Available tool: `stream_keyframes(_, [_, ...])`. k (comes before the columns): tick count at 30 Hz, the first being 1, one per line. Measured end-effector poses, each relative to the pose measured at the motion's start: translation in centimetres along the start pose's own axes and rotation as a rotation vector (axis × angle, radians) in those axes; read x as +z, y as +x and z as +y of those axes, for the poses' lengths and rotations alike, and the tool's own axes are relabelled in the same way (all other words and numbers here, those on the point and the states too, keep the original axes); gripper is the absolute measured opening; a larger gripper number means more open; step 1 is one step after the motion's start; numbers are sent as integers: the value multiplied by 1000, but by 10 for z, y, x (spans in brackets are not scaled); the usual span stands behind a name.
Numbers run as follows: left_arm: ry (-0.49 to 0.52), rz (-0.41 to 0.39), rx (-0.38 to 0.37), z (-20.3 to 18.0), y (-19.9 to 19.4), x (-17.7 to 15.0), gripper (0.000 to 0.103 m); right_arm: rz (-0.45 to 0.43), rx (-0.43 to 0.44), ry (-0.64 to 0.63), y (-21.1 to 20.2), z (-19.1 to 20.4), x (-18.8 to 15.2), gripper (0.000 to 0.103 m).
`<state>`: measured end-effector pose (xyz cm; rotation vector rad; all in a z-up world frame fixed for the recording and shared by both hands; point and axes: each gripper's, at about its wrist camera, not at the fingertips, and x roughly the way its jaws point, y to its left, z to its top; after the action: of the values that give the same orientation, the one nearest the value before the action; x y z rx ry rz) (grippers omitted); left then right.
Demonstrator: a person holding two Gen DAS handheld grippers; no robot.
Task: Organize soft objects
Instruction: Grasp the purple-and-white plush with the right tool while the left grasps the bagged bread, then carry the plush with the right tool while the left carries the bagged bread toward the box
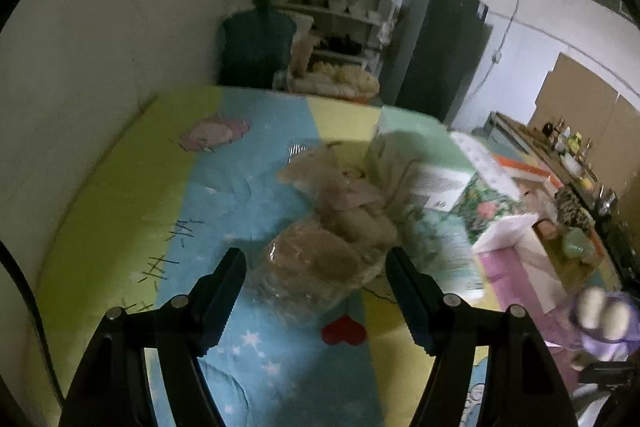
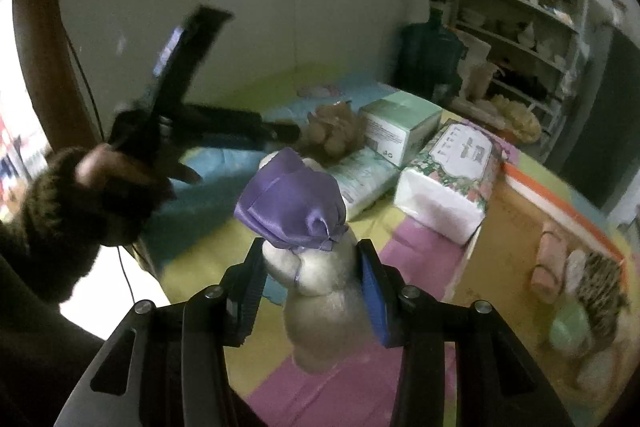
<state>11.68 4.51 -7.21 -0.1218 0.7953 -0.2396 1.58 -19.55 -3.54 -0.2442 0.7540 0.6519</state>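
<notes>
Two sets of tongs are working over a desk (image 1: 120, 187) covered in a mat of yellow, blue, green and pink patches.

The right tongs (image 2: 312, 287) are clamping one white plush toy (image 2: 320, 307) between their two fingers; the toy is wearing a purple satin cap (image 2: 292, 207) and is hanging above the mat.

The left tongs (image 1: 316, 291) are standing wide apart, gripping nothing. Their two fingers are sitting on either side of one brown plush toy in a clear plastic bag (image 1: 320, 263), which is lying on the blue patch. Whether the fingers are touching the bag is unclear through the blur. A second, paler soft toy (image 1: 340, 179) is lying just behind it, though blur is hiding its details.

Three tissue packs are resting on the mat close together: one green box-shaped pack (image 2: 400, 127), one floral pack (image 2: 452, 179) beside it, and one pale green pack (image 2: 360, 183) in front.

One open cardboard box (image 2: 520, 227) with an orange rim is sitting at the right, holding several small soft items that are too blurred to count.
</notes>
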Motion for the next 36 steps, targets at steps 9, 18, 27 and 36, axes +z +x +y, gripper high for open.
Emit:
stream_keyframes(9, [4, 95, -56, 1, 25, -4, 72, -22, 60, 92, 8, -1, -4, 46])
stream_keyframes(18, [-8, 48, -97, 0, 13, -10, 52, -30, 88, 150, 18, -9, -5, 46])
stream_keyframes(27, [5, -28, -75, -11, -15, -18, 49, -53, 80, 206, 19, -19, -3, 46])
stream_keyframes(36, [62, -100, -81, -40, -53, -13, 49, -102, 47, 242, 9, -26, -3, 46])
